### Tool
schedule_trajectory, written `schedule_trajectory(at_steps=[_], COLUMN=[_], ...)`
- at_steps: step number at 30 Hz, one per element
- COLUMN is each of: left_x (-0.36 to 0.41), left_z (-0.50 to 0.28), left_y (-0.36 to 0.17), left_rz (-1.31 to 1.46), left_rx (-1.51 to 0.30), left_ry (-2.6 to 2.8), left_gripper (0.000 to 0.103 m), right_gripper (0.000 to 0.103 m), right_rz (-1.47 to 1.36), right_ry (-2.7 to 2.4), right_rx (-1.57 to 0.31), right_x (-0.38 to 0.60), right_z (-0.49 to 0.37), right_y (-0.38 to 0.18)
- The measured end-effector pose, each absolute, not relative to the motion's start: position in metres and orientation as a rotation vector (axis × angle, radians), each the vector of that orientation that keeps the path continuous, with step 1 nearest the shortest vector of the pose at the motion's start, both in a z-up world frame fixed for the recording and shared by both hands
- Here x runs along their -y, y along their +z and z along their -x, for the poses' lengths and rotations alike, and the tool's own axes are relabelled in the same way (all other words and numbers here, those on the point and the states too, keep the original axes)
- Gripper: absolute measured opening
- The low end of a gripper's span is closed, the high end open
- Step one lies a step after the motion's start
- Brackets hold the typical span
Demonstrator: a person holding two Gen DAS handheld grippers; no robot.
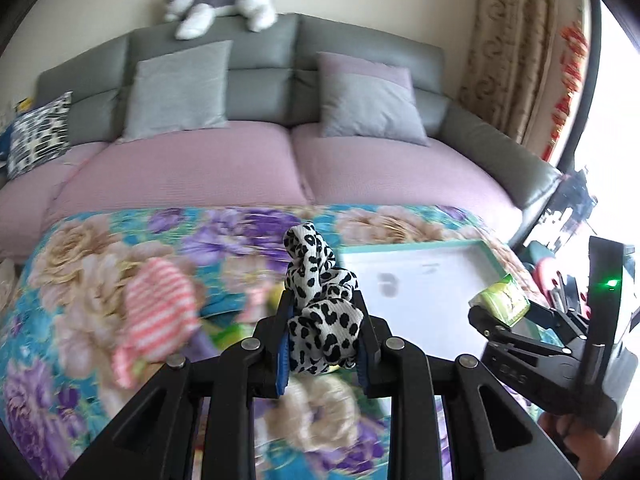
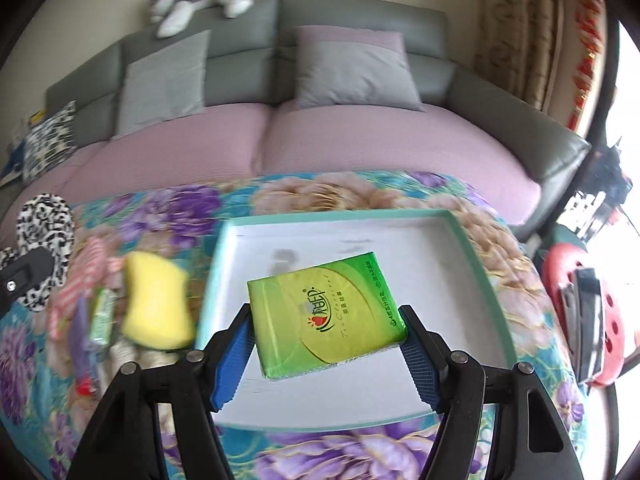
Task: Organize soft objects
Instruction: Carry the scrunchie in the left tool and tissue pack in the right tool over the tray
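We hold a leopard-print scrunchie [image 1: 320, 300] between the blue pads of our left hand-held gripper [image 1: 322, 344], closed on its lower folds, while its upper loop stands free above the fingertips. It hangs over the floral cloth [image 1: 100, 248] that covers the table, just left of the tray. In our right hand-held gripper [image 2: 326, 344] we carry a green tissue pack [image 2: 326, 314], pinched flat by its two side edges, face up and slightly tilted. The pack hovers above the white floor of a shallow tray with a teal rim [image 2: 472, 248], over its near half; two faint grey smudges mark the tray's bare bottom.

To the left of the tray, on the cloth, lies a small heap: a yellow sponge [image 2: 156, 308] nearest the rim, a red-and-white striped cloth [image 1: 160, 312] beyond it, and a few small items under them that are too blurred for us to name.

Behind the table stands a grey sofa [image 1: 256, 40] with mauve seat covers, two grey cushions [image 1: 176, 88] against its back and a black-and-white patterned cushion [image 1: 38, 132] at the left end. A grey-and-white plush dog [image 1: 224, 4] lies along the top of the backrest. At the far right we see a patterned curtain [image 1: 508, 48] and a red stool [image 2: 600, 312].
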State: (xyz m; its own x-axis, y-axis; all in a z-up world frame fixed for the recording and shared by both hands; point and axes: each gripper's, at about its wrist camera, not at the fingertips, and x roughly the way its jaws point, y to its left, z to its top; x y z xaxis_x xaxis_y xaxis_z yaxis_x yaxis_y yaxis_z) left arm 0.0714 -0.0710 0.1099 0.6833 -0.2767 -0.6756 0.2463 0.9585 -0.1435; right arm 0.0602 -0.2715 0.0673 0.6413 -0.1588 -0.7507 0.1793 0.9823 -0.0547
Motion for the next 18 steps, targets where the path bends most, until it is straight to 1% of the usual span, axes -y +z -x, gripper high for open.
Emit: schedule_trajectory(at_steps=[4, 9, 18], left_x=[0.106, 0.143, 0.176], left_z=[-0.084, -0.097, -0.120], left_y=[0.092, 0.072, 0.039], left_rz=[0.012, -0.019, -0.068], left_rx=[-0.798, -0.833, -0.871], left_ry=[-0.345, -0.387, -0.389], left_gripper=[0.027, 0.027, 0.029], right_gripper=[0.072, 0.072, 0.072], right_rz=[-0.064, -0.068, -0.151], right_ry=[-0.271, -0.367, -0.395], right_rx=[-0.867, -0.854, -0.872], right_x=[0.307, 0.341, 0.374], right_z=[-0.065, -0.065, -0.068], right_y=[0.052, 0.047, 0.031])
